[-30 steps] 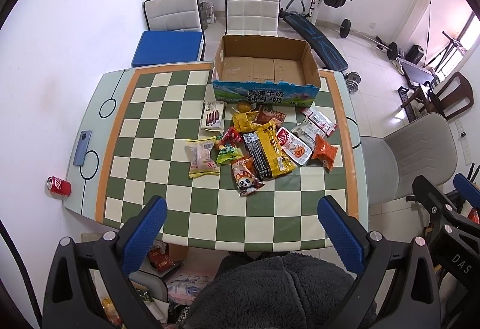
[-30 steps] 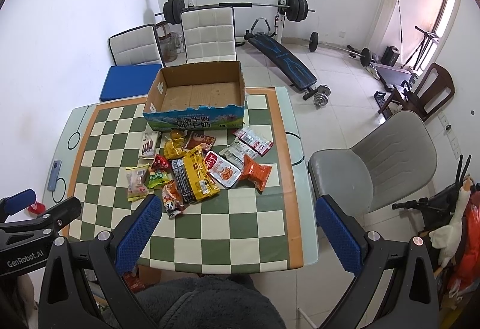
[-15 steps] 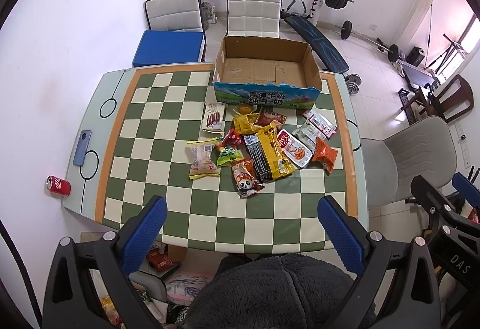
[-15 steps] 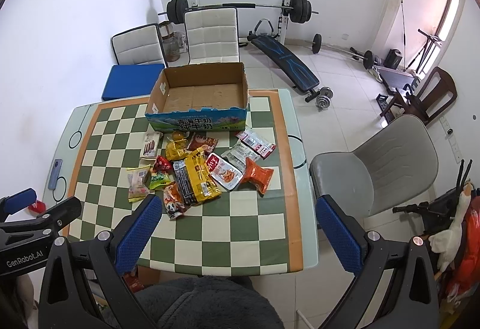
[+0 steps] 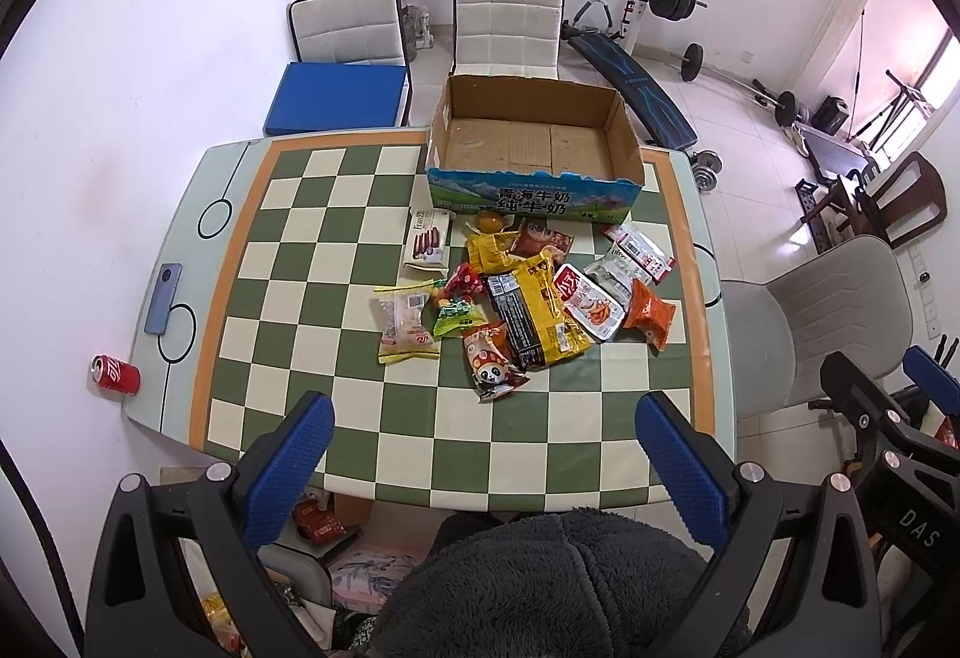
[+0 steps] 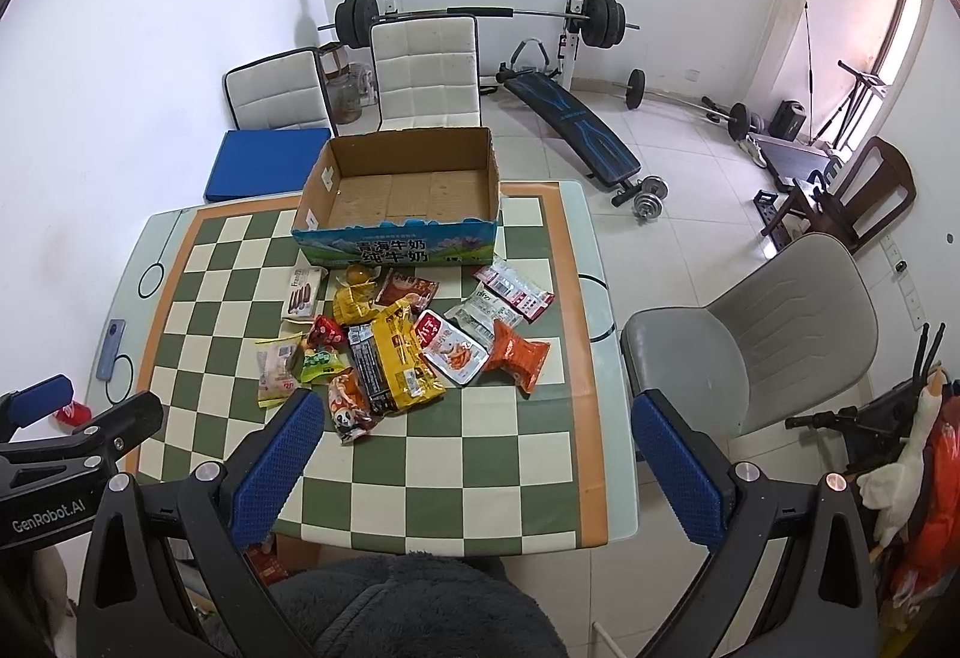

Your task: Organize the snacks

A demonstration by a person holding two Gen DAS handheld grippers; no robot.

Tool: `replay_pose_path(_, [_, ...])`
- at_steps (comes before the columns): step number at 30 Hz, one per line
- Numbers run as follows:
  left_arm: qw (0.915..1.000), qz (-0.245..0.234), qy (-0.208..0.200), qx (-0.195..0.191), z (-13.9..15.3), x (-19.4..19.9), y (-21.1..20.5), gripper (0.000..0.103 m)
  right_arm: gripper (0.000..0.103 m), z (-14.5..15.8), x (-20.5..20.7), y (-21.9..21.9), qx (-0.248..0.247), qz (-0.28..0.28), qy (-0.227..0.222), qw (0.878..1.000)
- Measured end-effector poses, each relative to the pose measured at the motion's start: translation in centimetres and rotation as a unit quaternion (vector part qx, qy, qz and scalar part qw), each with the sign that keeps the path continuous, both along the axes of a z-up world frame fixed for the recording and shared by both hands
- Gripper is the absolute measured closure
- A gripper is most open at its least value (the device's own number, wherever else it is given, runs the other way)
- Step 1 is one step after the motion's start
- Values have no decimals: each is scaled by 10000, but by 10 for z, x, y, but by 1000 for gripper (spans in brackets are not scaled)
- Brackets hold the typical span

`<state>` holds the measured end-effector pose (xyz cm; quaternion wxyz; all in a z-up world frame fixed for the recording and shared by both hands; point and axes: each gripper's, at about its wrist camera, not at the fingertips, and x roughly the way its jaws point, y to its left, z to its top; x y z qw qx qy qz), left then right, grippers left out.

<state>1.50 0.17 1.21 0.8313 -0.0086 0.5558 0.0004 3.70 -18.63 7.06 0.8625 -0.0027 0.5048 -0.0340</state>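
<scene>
Several snack packets lie in a heap (image 5: 522, 292) (image 6: 396, 340) on the middle of the green-and-cream checkered table (image 5: 312, 358) (image 6: 510, 454). Behind the heap stands an empty open cardboard box (image 5: 534, 159) (image 6: 402, 196) with a blue printed front. A yellow packet (image 5: 543, 310), an orange one (image 5: 651, 310) and a panda-print one (image 5: 495, 367) lie nearest me. My left gripper (image 5: 486, 427) hangs open high above the table's near edge, holding nothing. My right gripper (image 6: 474, 424) is likewise open and empty, over the near right part of the table.
A red can (image 5: 114, 373) and a blue phone (image 5: 165, 298) sit at the table's left edge. A grey chair (image 6: 750, 352) stands right of the table, white chairs (image 5: 507, 24) and gym weights (image 6: 480, 12) behind. The person's dark fleece garment (image 5: 540, 586) fills the bottom.
Both views have shifted only slightly; the table and snacks sit a little lower in frame. Nothing was picked up or moved.
</scene>
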Motion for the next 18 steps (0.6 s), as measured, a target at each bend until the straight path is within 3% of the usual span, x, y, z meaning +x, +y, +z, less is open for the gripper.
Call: replay_pose_path(18, [10000, 7, -5, -5, 1, 3, 1, 0, 0, 2, 2, 2, -2, 12, 3, 10000])
